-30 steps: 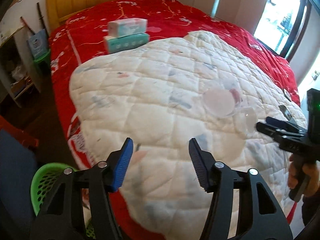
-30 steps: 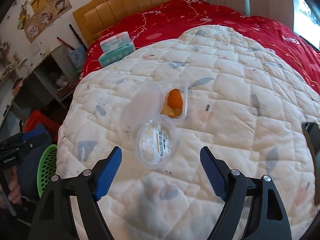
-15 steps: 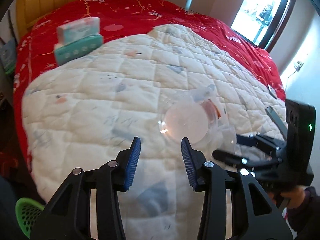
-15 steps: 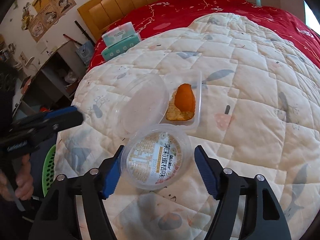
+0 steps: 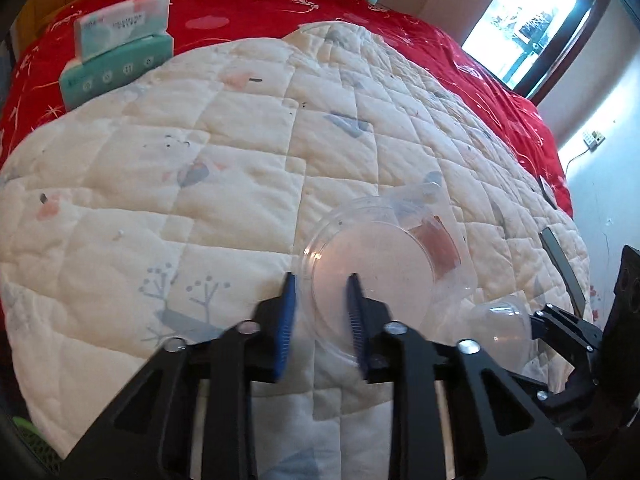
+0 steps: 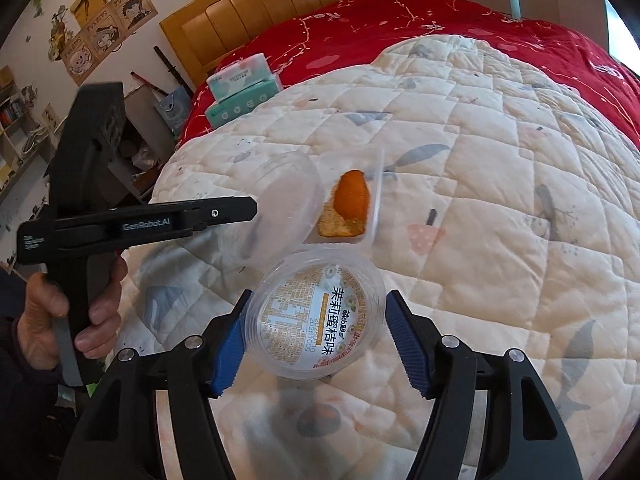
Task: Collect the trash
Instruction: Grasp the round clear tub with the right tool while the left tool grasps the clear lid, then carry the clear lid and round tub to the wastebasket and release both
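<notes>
A clear round plastic lid lies on the white quilt. My left gripper has its fingers on either side of the lid's near rim, with a narrow gap still open. A small clear tray with an orange food scrap lies behind the lid. A round cup with a printed yellow label lies on its side. My right gripper is open around this cup, fingers close to both sides without clearly pressing it. The left gripper's body shows in the right wrist view.
Two stacked tissue packs lie on the red bedspread near the wooden headboard. A dark flat strip lies at the quilt's right edge. Shelves and clutter stand left of the bed.
My left gripper moved forward to the clear lid and narrowed its fingers around the rim. My right gripper moved in and closed partly around the labelled cup.
</notes>
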A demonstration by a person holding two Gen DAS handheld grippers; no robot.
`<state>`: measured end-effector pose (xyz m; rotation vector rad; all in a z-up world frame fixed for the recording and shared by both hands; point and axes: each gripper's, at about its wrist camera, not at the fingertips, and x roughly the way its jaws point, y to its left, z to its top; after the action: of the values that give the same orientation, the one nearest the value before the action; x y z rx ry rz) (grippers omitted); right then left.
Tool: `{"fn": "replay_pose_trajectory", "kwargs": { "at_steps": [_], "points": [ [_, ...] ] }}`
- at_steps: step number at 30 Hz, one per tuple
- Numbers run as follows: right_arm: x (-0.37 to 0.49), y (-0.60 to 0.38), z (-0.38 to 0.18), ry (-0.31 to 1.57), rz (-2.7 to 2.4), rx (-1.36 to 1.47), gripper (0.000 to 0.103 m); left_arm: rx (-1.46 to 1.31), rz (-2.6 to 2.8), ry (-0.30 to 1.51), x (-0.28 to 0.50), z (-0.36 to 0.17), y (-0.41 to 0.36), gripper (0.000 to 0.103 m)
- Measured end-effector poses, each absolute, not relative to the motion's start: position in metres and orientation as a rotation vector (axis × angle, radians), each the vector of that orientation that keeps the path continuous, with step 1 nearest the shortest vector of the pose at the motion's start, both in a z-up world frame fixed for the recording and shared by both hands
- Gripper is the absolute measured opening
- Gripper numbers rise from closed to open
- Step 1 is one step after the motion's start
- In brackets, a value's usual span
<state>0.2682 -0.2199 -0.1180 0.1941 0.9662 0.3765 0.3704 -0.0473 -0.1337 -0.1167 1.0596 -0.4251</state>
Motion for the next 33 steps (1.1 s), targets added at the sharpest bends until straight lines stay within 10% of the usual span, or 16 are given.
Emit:
{"fn": "replay_pose_trajectory", "kwargs": {
  "at_steps": [33],
  "points": [
    [0.147,-0.101,-0.046,0.87,0.54,0.113,0.064,-0.13,0.046,0.875,0.141,-0.044,0.17,0.002]
  ]
}}
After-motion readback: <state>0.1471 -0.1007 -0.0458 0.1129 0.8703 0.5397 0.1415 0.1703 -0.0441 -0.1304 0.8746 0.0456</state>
